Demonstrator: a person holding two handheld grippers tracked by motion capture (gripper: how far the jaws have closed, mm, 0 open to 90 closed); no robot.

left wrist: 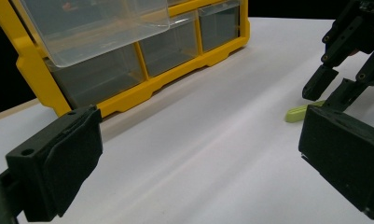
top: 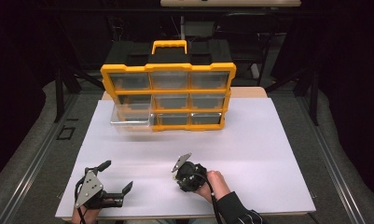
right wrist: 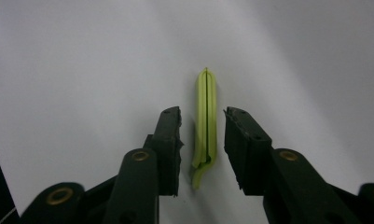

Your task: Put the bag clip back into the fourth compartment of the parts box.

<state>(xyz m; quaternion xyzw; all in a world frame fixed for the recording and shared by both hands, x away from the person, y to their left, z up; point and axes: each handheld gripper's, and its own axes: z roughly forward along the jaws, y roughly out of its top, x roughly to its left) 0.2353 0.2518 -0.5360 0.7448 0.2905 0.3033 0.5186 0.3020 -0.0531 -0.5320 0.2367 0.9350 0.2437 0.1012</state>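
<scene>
A slim light-green plastic piece [right wrist: 206, 121] lies flat on the white tabletop [top: 250, 140]. My right gripper [right wrist: 202, 114] points down over it with one black jaw on each side. A thin gap shows between each pad and the piece, so the jaws are open around it. In the left gripper view the green piece [left wrist: 300, 113] lies under the tips of the right gripper [left wrist: 331, 95]. In the high view the right gripper [top: 175, 175] is at the near middle of the table. My left gripper [top: 117, 175] rests near the front left, open wide and empty [left wrist: 201, 158].
A yellow organizer [top: 168, 93] with clear drawers and a carry handle stands at the back of the table. Its lower-left clear drawer [top: 131, 116] is pulled out toward me [left wrist: 96, 28]. Dark floor and rails surround the table.
</scene>
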